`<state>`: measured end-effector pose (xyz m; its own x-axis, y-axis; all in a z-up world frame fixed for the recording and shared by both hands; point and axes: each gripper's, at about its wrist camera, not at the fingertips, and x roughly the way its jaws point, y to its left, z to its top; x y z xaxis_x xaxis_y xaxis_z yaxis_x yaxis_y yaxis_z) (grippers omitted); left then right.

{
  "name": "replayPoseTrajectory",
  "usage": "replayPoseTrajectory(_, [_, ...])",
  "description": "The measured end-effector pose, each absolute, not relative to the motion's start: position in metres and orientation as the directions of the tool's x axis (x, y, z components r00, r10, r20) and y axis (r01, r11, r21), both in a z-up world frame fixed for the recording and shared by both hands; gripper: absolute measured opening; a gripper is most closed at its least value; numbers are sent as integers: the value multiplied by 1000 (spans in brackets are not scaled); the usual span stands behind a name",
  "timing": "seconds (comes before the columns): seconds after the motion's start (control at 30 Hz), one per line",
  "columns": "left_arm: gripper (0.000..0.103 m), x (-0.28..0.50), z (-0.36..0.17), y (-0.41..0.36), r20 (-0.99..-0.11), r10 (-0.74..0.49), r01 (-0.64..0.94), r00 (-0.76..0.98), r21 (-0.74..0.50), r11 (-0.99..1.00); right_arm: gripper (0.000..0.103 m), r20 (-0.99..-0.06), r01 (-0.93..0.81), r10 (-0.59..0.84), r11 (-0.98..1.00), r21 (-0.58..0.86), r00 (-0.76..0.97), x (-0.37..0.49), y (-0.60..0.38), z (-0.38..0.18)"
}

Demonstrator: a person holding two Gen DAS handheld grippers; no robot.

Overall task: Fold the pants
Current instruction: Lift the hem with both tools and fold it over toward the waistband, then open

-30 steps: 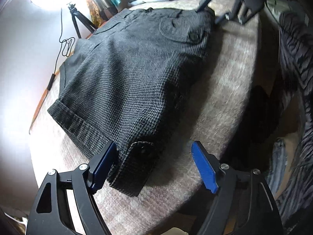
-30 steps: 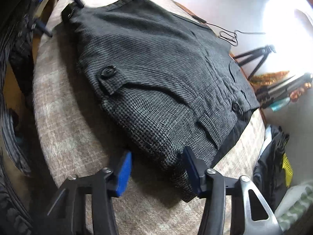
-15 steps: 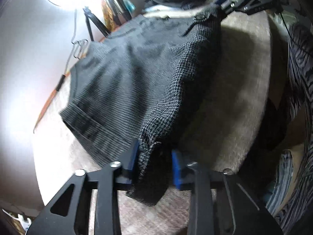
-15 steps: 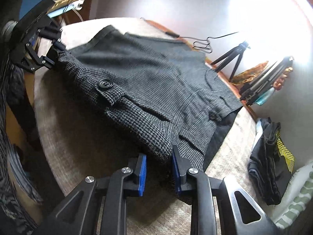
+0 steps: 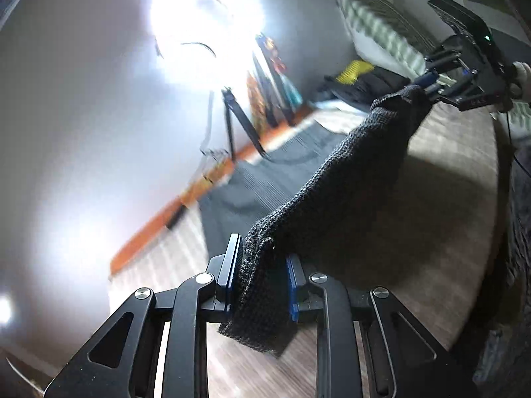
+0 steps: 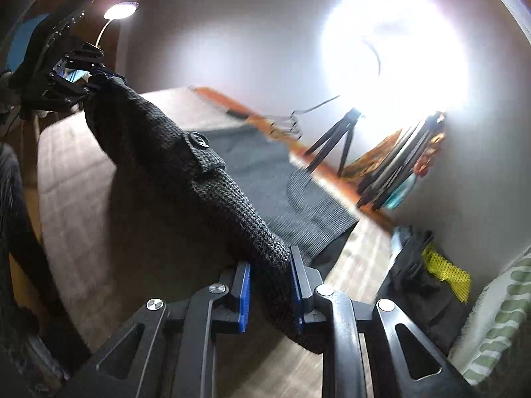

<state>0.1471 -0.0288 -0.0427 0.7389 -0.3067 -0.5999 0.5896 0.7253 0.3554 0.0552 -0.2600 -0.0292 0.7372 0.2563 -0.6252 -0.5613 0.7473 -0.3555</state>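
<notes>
My left gripper (image 5: 262, 273) is clamped on one end of the pants (image 5: 335, 192), its blue pads (image 5: 232, 265) pressed against a bunched fold of dark, houndstooth-weave cloth that spills below the jaws. My right gripper (image 6: 270, 287) pinches the other end of the same edge, with cloth squeezed between its blue pads (image 6: 245, 295) and a flap hanging down past them. Between the two grips, the near edge of the pants (image 6: 186, 165) is raised above the table (image 5: 458, 172) in a sagging ridge, casting a broad shadow on the pale woven tabletop beneath it. The far part of the garment lies flat on the table, toward the wall. A round black button (image 6: 198, 140) on a small tab sits on top of the raised ridge, nearer the left gripper than the right in the right wrist view.

From the left wrist camera, the right gripper (image 5: 428, 83) shows at the far end of the ridge, closed on the cloth; from the right wrist camera, the left gripper (image 6: 96, 81) shows likewise at the opposite end. A very bright lamp (image 6: 395, 49) glares against the wall beyond the table (much of the wall around it is washed out), and a small black tripod (image 6: 338, 136) stands at the table's far edge beneath it. A dark bundle of clothes with a yellow mesh piece (image 6: 448, 270) lies beside the table, to the right of the pants in the right wrist view. Both pictures are blurred along the table's far edge.
</notes>
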Motion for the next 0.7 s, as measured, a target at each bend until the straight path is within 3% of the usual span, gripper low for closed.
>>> replayPoseTrajectory(0.23, [21,207,-17,-28,-574,-321,573,753,333,749,17,-594,-521,234,768,-372,769,115,-259,4])
replayPoseTrajectory(0.7, [21,319,-44,-37,-617,-255,545,745,341,766,15,-647,-500,203,807,-314,735,240,-257,-4])
